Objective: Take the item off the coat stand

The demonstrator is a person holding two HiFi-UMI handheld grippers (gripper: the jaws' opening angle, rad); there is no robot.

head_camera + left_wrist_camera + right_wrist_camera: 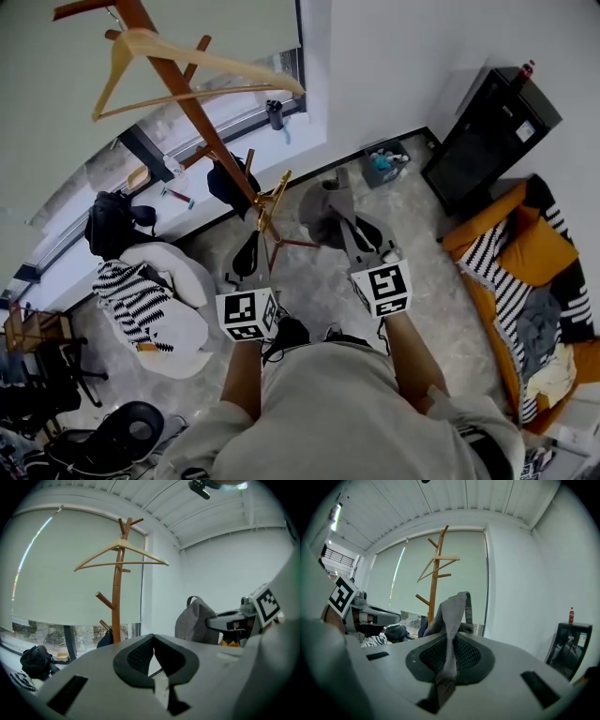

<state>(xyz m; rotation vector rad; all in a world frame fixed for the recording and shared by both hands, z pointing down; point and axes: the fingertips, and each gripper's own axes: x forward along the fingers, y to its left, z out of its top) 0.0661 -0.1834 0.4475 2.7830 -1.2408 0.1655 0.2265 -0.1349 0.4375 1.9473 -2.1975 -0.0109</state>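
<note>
The wooden coat stand [192, 105] rises at the left of the head view, with a bare wooden hanger [192, 64] on its top. A grey fabric bag [328, 214] hangs in the air to the right of the stand, apart from it, with my right gripper [343, 204] shut on it. In the right gripper view the grey bag [453, 607] is pinched between the pads and stands up in front of the coat stand [435, 581]. My left gripper [249, 255] is shut and empty beside the stand's base. A dark item [231, 183] hangs low on the stand.
A black cabinet [487, 139] with a bottle stands at the right wall, and an orange sofa [525, 272] with striped cloth lies below it. A white seat [169, 300] with a striped cloth and a black backpack [112, 223] are at the left. A small bin [384, 164] sits by the wall.
</note>
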